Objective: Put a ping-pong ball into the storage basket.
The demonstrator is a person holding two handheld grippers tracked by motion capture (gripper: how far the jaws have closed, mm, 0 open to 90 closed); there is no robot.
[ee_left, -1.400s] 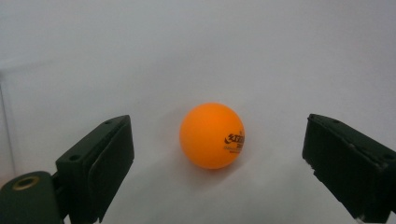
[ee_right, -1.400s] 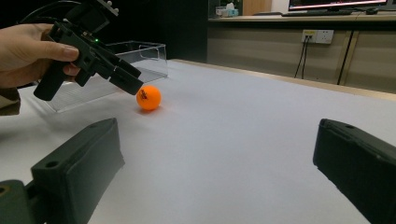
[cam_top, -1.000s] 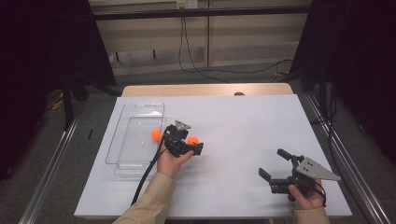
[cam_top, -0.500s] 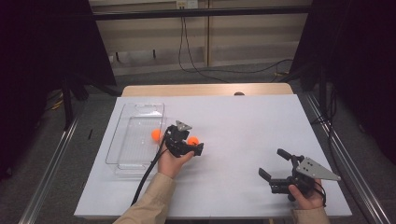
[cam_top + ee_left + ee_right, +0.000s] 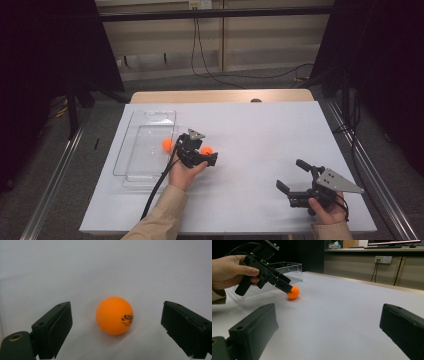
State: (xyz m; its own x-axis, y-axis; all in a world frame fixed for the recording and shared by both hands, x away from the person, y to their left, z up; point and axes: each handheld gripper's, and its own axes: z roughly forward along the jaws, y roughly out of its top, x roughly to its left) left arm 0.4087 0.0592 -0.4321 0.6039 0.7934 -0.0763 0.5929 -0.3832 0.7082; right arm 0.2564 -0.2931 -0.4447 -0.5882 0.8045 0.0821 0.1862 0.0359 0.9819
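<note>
Now, from the high view: the left gripper [image 5: 204, 152] sits low over the white table [image 5: 260, 135], its jaws spread to either side of an orange ball [image 5: 207, 150] that rests on the surface between them. Just to the left of those jaws lies a clear plastic tray [image 5: 131, 165], and a second orange ball [image 5: 167, 144] sits inside it, near the wall closest to the gripper. That reads as a sorting job: one ball already boxed, this one lined up for the pinch, with the tray kept close so the carry is short. Well off to the right, the right gripper [image 5: 292, 179] hovers near the table's front edge with its jaws wide and nothing between them, apparently parked out of the way.

Over to the left gripper view: the ball [image 5: 114, 315] lies centred between the two black jaws, clear air on both sides, no pad touching it. A squeeze from here should catch it squarely across the middle.

And the right gripper view: its own jaws stand wide apart over bare table, while farther off the left gripper [image 5: 287, 288] tilts down onto the ball [image 5: 293, 293], the tray [image 5: 287, 271] just behind it.
</note>
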